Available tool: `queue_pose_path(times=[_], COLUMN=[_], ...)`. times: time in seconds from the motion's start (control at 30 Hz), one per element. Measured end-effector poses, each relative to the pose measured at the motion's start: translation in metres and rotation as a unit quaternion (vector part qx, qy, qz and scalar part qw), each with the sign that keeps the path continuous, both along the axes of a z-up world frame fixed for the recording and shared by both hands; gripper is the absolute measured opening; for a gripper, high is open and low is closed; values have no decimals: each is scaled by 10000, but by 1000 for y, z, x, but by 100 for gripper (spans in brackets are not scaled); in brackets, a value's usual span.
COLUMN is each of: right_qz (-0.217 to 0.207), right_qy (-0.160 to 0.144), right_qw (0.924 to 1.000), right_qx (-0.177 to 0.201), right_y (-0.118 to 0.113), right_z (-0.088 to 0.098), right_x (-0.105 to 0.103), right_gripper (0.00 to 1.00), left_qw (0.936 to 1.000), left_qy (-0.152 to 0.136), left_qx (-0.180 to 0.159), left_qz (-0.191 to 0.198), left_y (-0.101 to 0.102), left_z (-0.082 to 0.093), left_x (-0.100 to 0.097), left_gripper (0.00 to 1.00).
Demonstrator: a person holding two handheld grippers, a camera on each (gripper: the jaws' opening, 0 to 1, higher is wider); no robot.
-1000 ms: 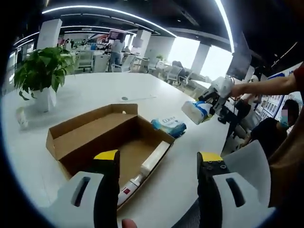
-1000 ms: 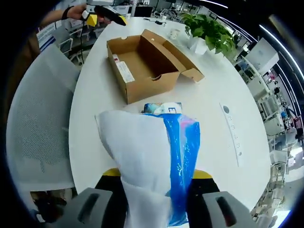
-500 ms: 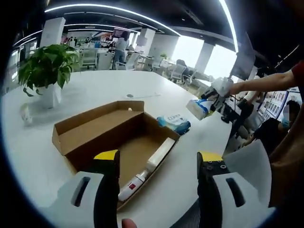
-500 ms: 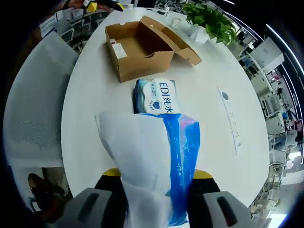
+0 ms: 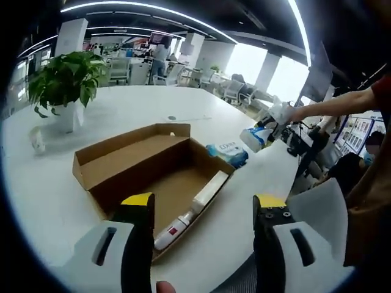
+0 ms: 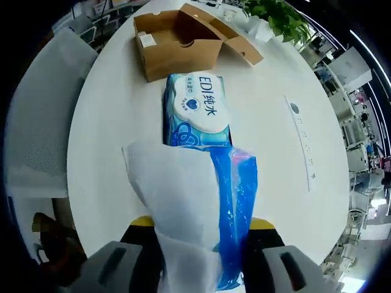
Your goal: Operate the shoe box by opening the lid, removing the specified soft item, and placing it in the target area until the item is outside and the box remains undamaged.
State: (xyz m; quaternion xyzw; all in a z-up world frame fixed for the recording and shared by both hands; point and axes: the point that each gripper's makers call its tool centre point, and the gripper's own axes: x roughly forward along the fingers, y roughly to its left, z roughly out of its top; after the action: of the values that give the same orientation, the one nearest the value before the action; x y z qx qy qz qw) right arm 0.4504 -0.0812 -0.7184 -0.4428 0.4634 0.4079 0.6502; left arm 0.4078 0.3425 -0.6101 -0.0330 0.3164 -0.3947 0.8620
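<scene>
In the left gripper view, the left gripper (image 5: 203, 210) stood with its yellow-tipped jaws wide apart and nothing between them, low over the near edge of the white table (image 5: 122, 113). Just beyond the jaws sat the cardboard shoe box (image 5: 149, 168), its lid folded back flat toward ten o'clock. Inside it, along the wall nearest four o'clock, lay a long white tube-shaped item (image 5: 192, 207) with a red mark at its near end. A blue wet-wipes pack (image 5: 227, 152) rested on the table just beside the box's far corner, toward two o'clock. The right gripper (image 5: 264, 130) hung above the table at about two o'clock, carrying a white-and-blue soft pack (image 5: 252, 138). A potted plant (image 5: 64, 82) stood at ten o'clock.

In the right gripper view, the right gripper (image 6: 200, 235) was clamped on the white-and-blue soft pack (image 6: 192, 207), which rose between its jaws. Past it at twelve o'clock lay the wet-wipes pack (image 6: 197, 112), and beyond that the open shoe box (image 6: 183, 39). A white chair (image 6: 43, 116) stood at nine o'clock.
</scene>
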Motion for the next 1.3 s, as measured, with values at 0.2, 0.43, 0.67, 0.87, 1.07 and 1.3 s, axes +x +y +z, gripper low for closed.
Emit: queue_pose_path(times=[0.2, 0.43, 0.67, 0.87, 1.07, 1.3], right_qz=[80, 98, 165, 161, 196, 181], right_qy=[61, 129, 235, 266, 279, 306], right_qw=[9999, 9998, 9994, 9994, 9993, 9993], right_qx=[-112, -122, -174, -121, -124, -103], right_y=[-4, -6, -8, -7, -7, -10], right_z=[-10, -20, -35, -43, -50, -52], right_x=[4, 8, 7, 8, 11, 12], right_gripper=[49, 49, 50, 51, 51, 52], left_qw=[10000, 9999, 9997, 9994, 9991, 9990], left_qy=[35, 66, 145, 192, 241, 268], left_qx=[43, 86, 169, 244, 328, 366], left_qz=[38, 75, 89, 118, 76, 48], left_y=[3, 5, 7, 9, 8, 5], left_z=[-1, -1, -5, -7, -11, -13], left_x=[0, -1, -5, -7, -9, -9], left_gripper=[65, 65, 65, 65, 65, 65])
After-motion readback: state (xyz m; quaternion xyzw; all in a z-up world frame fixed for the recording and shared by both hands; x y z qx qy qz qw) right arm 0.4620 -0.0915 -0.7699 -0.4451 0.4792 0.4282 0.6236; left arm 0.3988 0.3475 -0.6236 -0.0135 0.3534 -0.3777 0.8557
